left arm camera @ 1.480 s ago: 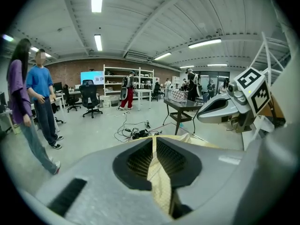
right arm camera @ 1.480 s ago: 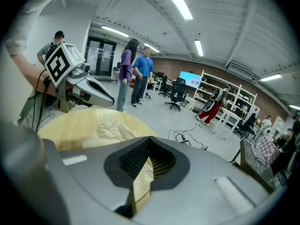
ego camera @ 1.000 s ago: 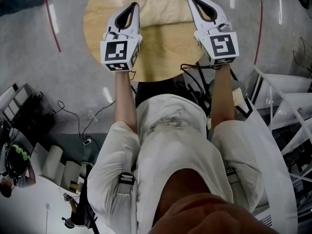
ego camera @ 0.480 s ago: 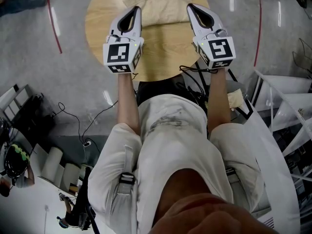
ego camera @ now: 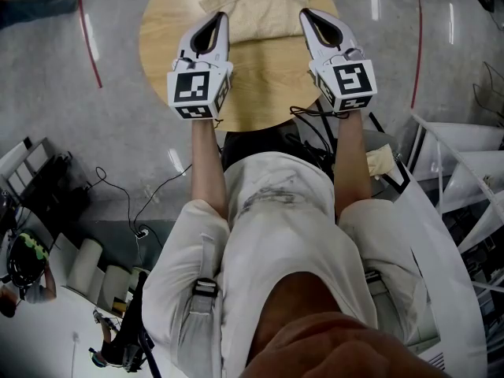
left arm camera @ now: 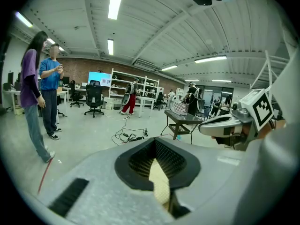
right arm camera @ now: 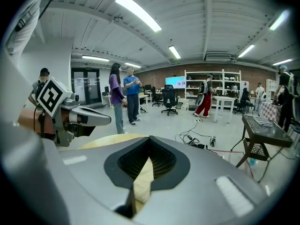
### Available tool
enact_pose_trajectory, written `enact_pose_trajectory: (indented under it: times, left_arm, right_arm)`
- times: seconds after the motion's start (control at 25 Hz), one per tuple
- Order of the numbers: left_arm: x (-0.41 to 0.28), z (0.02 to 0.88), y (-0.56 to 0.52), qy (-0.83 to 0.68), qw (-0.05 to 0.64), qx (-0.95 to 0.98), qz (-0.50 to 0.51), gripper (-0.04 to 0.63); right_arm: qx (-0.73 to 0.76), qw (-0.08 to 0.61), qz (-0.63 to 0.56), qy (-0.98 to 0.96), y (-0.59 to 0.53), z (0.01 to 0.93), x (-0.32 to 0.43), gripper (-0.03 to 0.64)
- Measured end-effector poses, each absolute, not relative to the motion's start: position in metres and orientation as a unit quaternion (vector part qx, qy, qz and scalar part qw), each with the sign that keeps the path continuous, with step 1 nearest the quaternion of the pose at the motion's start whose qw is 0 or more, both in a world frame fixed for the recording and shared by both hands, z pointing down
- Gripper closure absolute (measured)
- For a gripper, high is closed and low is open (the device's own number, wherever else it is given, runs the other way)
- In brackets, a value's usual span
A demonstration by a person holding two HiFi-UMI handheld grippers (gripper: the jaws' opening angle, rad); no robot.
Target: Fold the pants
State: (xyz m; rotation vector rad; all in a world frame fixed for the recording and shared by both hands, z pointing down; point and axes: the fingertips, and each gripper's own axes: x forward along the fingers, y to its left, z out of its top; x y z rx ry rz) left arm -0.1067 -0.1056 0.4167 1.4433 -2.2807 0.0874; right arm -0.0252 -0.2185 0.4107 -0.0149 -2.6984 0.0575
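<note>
Beige pants (ego camera: 264,6), heaped on the far half of the round wooden bench (ego camera: 264,81), long axis lying crosswise; left tool (ego camera: 220,16) and right tool (ego camera: 304,12) each clenched on a near corner, equally close, so the fold likely carries forward, away from the person.

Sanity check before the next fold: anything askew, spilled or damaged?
Nothing stands out. The pants lie in a compact stack at the far side of the table; the left hand-held gripper and right hand-held gripper are each shut on its fabric, one per side. No spill or damage visible.
</note>
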Motion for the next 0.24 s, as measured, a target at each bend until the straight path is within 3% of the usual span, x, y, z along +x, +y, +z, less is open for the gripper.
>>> enact_pose_trajectory:
  times: [0.24]
  left_arm:
    - [-0.1034,0.4138,-0.1089,-0.822,0.218,0.525,0.031,0.588]
  right_arm:
    - [-0.005,0.221,0.021,-0.975,-0.2188,0.4101,-0.0236,0.611]
